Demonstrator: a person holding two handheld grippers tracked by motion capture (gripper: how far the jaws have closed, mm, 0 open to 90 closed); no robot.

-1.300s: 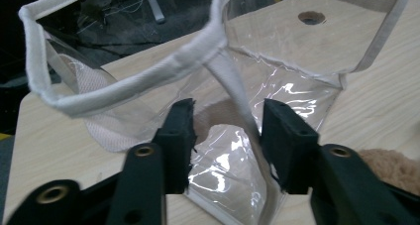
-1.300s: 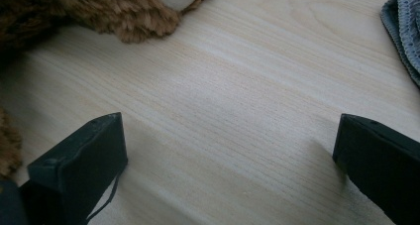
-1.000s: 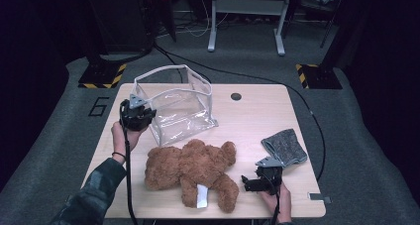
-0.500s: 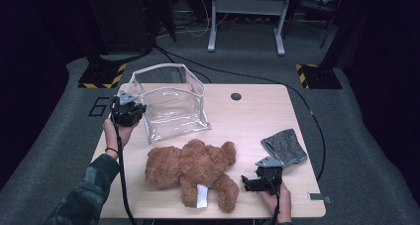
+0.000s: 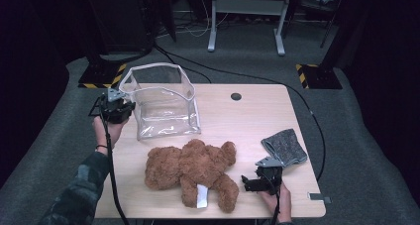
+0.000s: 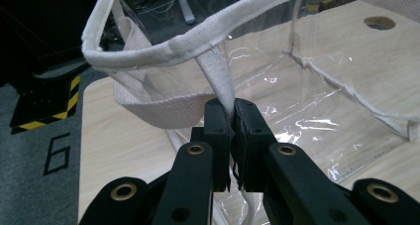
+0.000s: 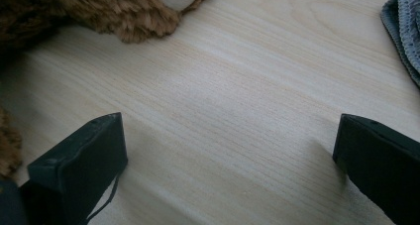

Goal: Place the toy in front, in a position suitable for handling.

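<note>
Left gripper (image 6: 232, 117) with black jaws clamped on the white fabric edge strip of a clear plastic bag with white woven trim (image 6: 317, 106), bag mouth gaping above the jaws, light wooden table (image 6: 126, 150) beneath the bag.

Clear bag (image 5: 166, 111): glossy transparent plastic, woven white cloth trim. Teddy bear (image 5: 193, 168): shaggy brown plush. Tabletop (image 5: 247, 121): pale matt wood grain. Grey cloth (image 5: 285, 146): rough knit. Left hand-held gripper (image 6: 233, 117): matt black plastic.
</note>
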